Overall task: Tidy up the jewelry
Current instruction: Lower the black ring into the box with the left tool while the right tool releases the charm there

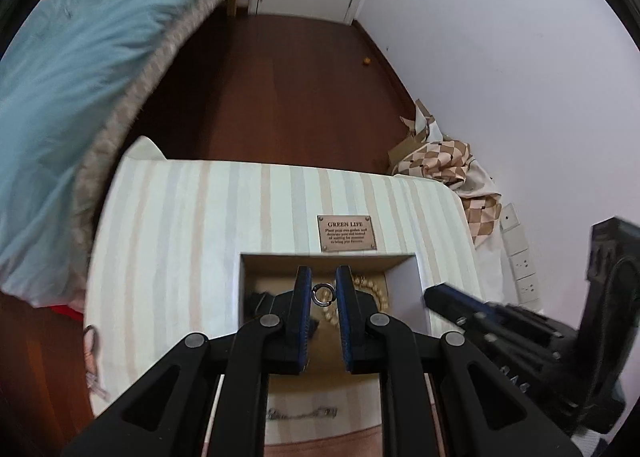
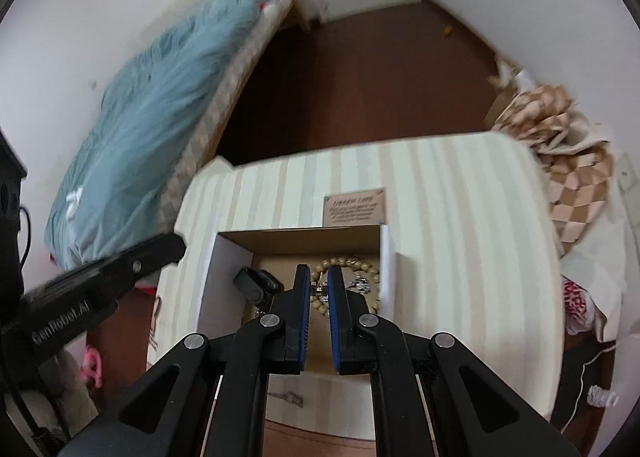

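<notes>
The left gripper (image 1: 323, 293) pinches a small silver ring (image 1: 322, 294) between its blue pads, holding it right over the open cardboard box (image 1: 404, 281) that sits on the striped tabletop (image 1: 180, 225). The ring is not yet down, so this piece looks to be at the point of delivery.

Several pieces lie in the box already: a beaded bracelet (image 2: 352, 263) of pale wooden beads along the far right of the floor, a small silver trinket (image 2: 360, 285) inside its loop, and a black object (image 2: 256, 283) at the left (a clip or case, hard to tell). The right gripper (image 2: 319, 289) points into the box too, its pads drawn close with only a narrow gap. Something small and gold shows in that gap, but whether it is gripped or merely lies behind, I cannot tell.

A silver chain (image 1: 304, 413) lies on the cloth just near of the box, so I judge at least that piece is left to put away.

Room is tight: the box's white walls stand close on the left and right, and the two tools crowd one opening. The tabletop's far edge drops to a brown wooden floor (image 1: 280, 89), with a bed (image 1: 80, 57) at the left.
</notes>
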{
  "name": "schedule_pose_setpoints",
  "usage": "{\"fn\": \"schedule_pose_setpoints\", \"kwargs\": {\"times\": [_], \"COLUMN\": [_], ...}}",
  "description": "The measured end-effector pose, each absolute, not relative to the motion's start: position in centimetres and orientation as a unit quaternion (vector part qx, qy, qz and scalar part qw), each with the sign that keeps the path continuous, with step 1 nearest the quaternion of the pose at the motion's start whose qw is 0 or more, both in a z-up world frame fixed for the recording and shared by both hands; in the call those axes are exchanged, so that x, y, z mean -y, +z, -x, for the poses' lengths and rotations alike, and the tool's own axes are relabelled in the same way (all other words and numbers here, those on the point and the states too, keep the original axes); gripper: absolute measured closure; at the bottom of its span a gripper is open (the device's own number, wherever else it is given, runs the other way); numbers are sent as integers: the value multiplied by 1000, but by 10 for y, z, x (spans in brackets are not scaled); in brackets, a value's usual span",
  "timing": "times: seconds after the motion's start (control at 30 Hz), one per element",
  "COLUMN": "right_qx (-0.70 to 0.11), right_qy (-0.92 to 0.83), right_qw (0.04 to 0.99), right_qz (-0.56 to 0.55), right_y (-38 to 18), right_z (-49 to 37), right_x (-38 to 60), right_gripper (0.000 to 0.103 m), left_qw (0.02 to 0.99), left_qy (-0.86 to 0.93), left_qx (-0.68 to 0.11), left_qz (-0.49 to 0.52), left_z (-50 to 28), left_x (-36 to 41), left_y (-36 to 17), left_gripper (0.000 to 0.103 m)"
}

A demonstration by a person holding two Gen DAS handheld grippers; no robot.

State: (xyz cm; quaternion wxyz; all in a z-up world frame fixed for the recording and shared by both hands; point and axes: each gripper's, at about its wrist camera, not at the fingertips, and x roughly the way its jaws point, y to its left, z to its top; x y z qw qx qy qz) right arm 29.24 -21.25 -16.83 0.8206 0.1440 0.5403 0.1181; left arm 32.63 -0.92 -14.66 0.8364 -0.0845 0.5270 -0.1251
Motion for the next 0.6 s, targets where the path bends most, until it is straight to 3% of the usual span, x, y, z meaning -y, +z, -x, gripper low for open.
{"fn": "schedule_pose_setpoints", "kwargs": {"times": [0.2,0.3,0.37,0.43,0.5,0.6], "right_qx": [-586,-595,-594,-589,-583,-575], "right_qy": [118,121,118,116,110,93], "right_qw": [789,782,785,788,796,807], "right_qz": [-143,-144,-135,-132,-120,-98], "right_y": [-188,-190,-190,-187,-182,-175], "right_z": [-318,-320,-317,-314,-311,-302], "right_x": [214,214,214,214,212,211], "right_gripper": [93,78,60,56,54,38], "left_qw": [806,812,817,824,831,839], "left_qy": [-127,-115,-105,-94,-85,-53], "left_qx": [-572,-569,-564,-557,-547,-540], "left_qz": [82,67,57,51,48,33], "left_z": [-352,-353,-351,-350,-346,-336], "left_x": [12,13,13,10,5,-4], "left_y": [-167,-167,-165,-163,-161,-160], "left_gripper": [92,89,72,23,19,15]}}
